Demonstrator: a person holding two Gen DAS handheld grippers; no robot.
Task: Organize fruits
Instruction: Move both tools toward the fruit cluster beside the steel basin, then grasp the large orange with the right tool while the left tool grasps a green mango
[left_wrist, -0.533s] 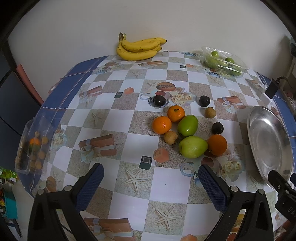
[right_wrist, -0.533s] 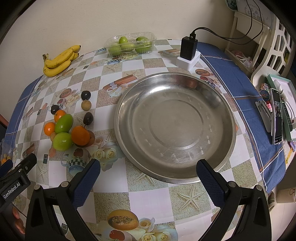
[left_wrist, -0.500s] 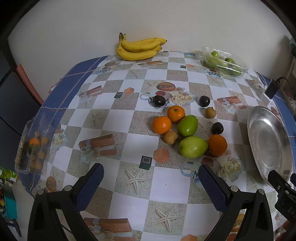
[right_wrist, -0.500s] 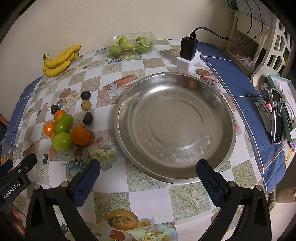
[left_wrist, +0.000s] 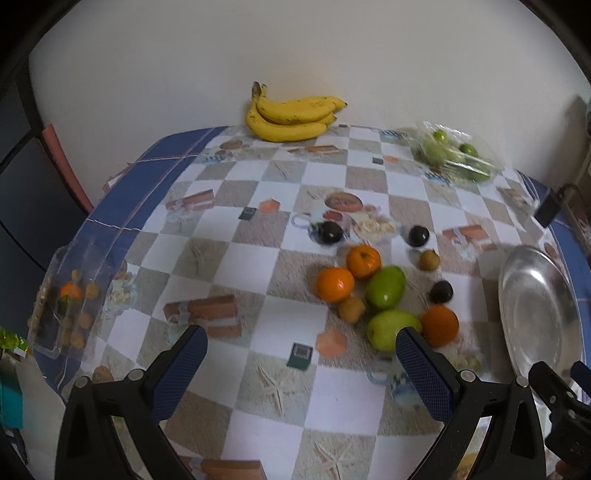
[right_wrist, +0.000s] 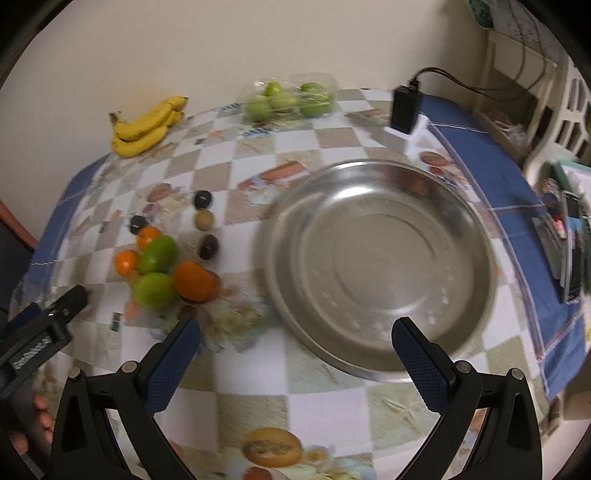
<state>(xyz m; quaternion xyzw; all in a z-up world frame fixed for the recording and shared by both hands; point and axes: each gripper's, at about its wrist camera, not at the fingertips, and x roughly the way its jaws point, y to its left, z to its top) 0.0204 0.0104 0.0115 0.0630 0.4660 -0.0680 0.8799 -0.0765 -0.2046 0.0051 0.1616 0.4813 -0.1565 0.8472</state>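
Note:
A pile of loose fruit lies mid-table: two green mangoes (left_wrist: 386, 287) (right_wrist: 157, 252), three oranges (left_wrist: 334, 284) (right_wrist: 194, 281), dark plums (left_wrist: 330, 232) and small brown fruits (left_wrist: 352, 309). An empty steel plate (right_wrist: 380, 266) lies to the right of the pile; its edge shows in the left wrist view (left_wrist: 537, 314). My left gripper (left_wrist: 299, 363) is open and empty, near and left of the pile. My right gripper (right_wrist: 295, 354) is open and empty over the plate's near rim.
A banana bunch (left_wrist: 291, 114) lies at the back by the wall. A clear pack of green fruits (left_wrist: 454, 155) sits back right. A plastic pack of small fruits (left_wrist: 66, 306) lies at the left edge. A black charger (right_wrist: 406, 107) stands behind the plate. Phones (right_wrist: 570, 240) lie far right.
Both grippers have shifted a little, so the fruit pile and plate sit slightly differently in view and look blurred. Both stay open and empty. No fruit has moved.

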